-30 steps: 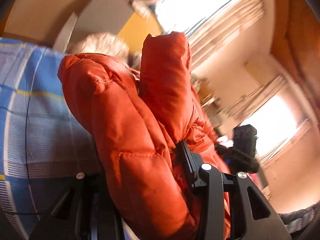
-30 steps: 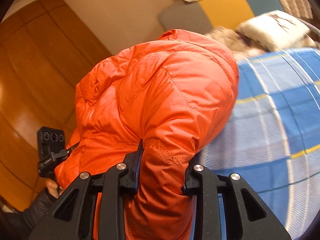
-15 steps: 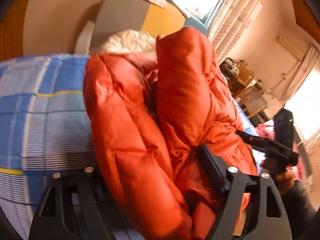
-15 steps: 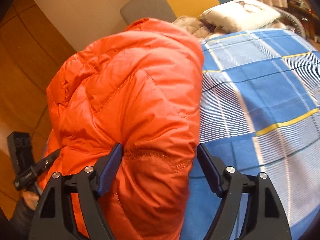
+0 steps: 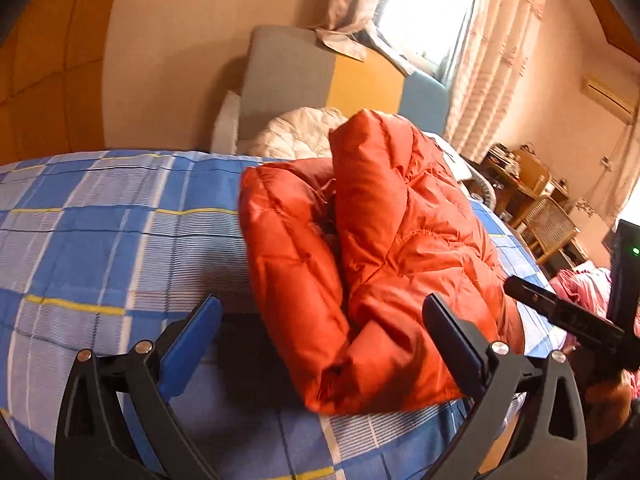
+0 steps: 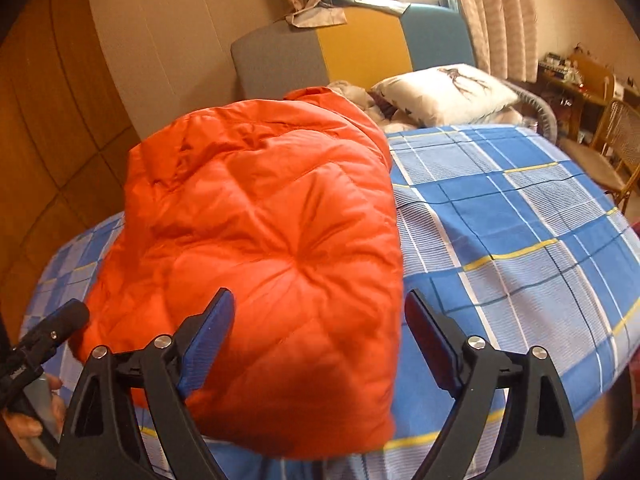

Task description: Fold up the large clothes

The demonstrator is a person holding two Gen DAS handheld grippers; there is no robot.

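Note:
An orange puffer jacket lies folded in a thick bundle on the blue checked bed sheet. It also fills the middle of the right wrist view. My left gripper is open, its jaws standing wide on either side of the bundle's near end, not gripping it. My right gripper is open too, its jaws spread wide at the jacket's near edge. The right gripper's body shows at the right of the left wrist view.
A headboard in grey, yellow and blue panels stands at the far end of the bed. A white pillow and a white quilt lie there. Wicker chairs and a desk stand right of the bed. A wooden wardrobe is on the left.
Both grippers held the jacket lifted a second ago. They lowered it onto the bed, opened their jaws and let go; the jacket now rests folded on the sheet.

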